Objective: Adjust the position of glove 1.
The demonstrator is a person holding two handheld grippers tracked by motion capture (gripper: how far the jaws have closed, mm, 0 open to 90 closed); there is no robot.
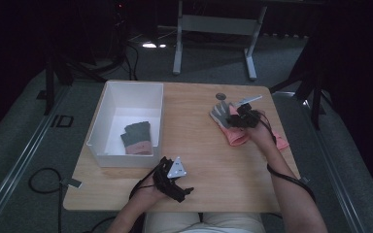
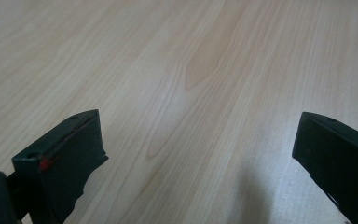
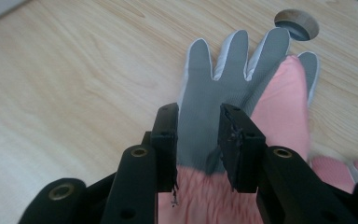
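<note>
While my right gripper (image 3: pixel 198 140) sits low over the glove (image 3: pixel 223 88) near the desk's (image 1: pixel 213 165) far right corner, I see its jaws narrowed around the bunched grey palm just above the pink cuff; whether they pinch it I cannot tell. The glove lies flat, grey fingers spread, white edging, toward a round hole (image 3: pixel 296 23). My left gripper (image 1: pixel 172 177) rests by the near edge, jaws wide apart, nothing between.

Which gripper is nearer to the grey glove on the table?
Right. The right gripper has its jaws around the grey glove; the left gripper hovers at the table's near edge.
</note>
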